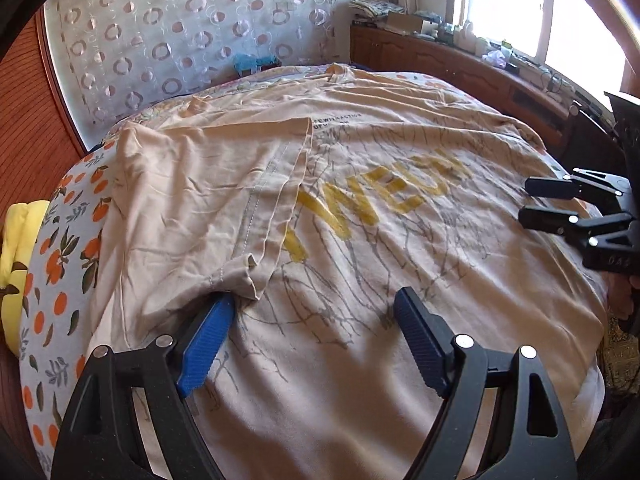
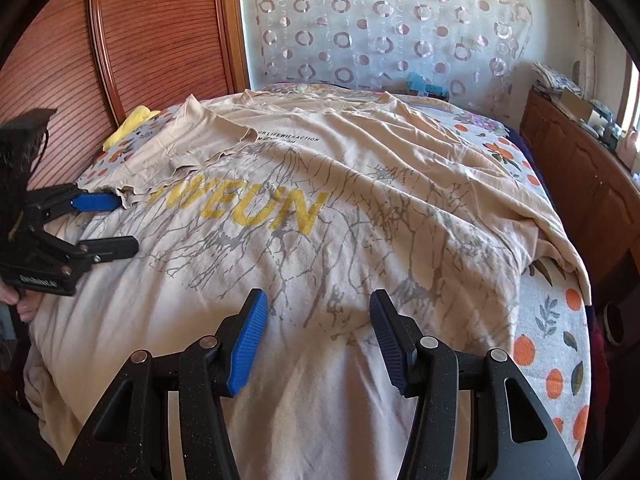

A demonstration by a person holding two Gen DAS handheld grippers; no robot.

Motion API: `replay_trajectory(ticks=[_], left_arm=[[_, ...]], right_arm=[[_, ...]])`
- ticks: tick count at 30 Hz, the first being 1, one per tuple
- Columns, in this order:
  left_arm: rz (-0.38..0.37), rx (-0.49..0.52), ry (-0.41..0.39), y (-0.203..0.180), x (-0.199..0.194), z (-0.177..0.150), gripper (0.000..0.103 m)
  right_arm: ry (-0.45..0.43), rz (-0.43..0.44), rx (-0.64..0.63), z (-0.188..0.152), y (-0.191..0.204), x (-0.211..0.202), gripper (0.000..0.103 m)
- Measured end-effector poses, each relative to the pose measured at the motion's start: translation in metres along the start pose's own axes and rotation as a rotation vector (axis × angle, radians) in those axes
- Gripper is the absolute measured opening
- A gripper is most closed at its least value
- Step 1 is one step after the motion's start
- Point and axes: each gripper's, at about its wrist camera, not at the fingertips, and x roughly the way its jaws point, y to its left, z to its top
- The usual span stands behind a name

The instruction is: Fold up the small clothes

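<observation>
Beige T-shirt point(image 1: 400, 240) lies spread flat on the bed, print side up: yellow letters point(image 1: 376, 200) across the middle, grey branching lines over most of the front. It covers most of the bedsheet point(image 1: 60, 264), a grey cloth with an orange-fruit pattern that shows along both sides of the shirt.

Sleeve point(image 1: 208, 184) on the left side is folded in over the chest; its hemmed edge covers the start of the yellow lettering.

Left gripper point(image 1: 316, 308): tongs spread wide, nothing clamped. Its left blue finger point(image 1: 208, 340) sits right at the lower corner of the folded sleeve, tip tucked under the cloth edge. The right finger is over the printed front; contact with the shirt cannot be told.

Right gripper point(image 2: 316, 312): tongs also wide apart, nothing between them, poised above the lower middle of the shirt, over the grey print.

Yellow cloth point(image 2: 132, 124) bunched at the bed's left edge by the wooden headboard point(image 2: 152, 40). Curtain point(image 2: 380, 28) with ring pattern behind the bed. Wooden cabinet point(image 2: 580, 168) with clutter on top runs along the right side.
</observation>
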Motion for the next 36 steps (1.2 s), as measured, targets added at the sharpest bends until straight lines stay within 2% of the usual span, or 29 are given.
replay_trajectory(ticks=[3,7,13,16,20,25,27,31,32,34,36], left_arm=[[-0.007,0.001,-0.002,0.001,-0.001,-0.001,0.083],[-0.005,0.004,-0.003,0.001,-0.002,-0.002,0.083],[-0.001,0.006,-0.001,0.0,0.0,-0.001,0.084],[0.0,0.003,0.0,0.0,-0.001,-0.003,0.084],[0.001,0.004,0.0,0.0,-0.001,-0.003,0.084],[0.001,0.004,0.001,0.0,-0.001,-0.002,0.084],[0.0,0.003,0.002,0.0,-0.001,-0.003,0.084],[0.003,0.011,0.009,-0.001,-0.001,-0.002,0.084],[0.003,0.012,0.01,0.0,-0.002,-0.001,0.084],[-0.006,0.011,-0.023,0.0,-0.01,0.001,0.084],[-0.019,0.008,-0.048,0.001,-0.018,0.006,0.084]], right_arm=[[-0.029,-0.032,0.008,-0.004,-0.015,-0.015,0.055],[-0.039,-0.106,0.051,-0.012,-0.058,-0.033,0.055],[0.02,-0.256,0.13,-0.025,-0.139,-0.034,0.055],[0.054,-0.289,0.18,-0.028,-0.17,-0.025,0.055],[0.044,-0.219,0.26,-0.022,-0.193,-0.015,0.055],[0.042,-0.155,0.287,-0.007,-0.208,0.001,0.054],[0.037,-0.12,0.302,-0.006,-0.218,0.003,0.047],[0.033,-0.066,0.325,-0.002,-0.234,0.009,0.016],[0.037,-0.083,0.315,-0.001,-0.236,0.009,0.01],[0.026,-0.101,0.287,0.003,-0.234,0.003,0.004],[-0.013,-0.114,0.266,0.012,-0.225,-0.007,0.004]])
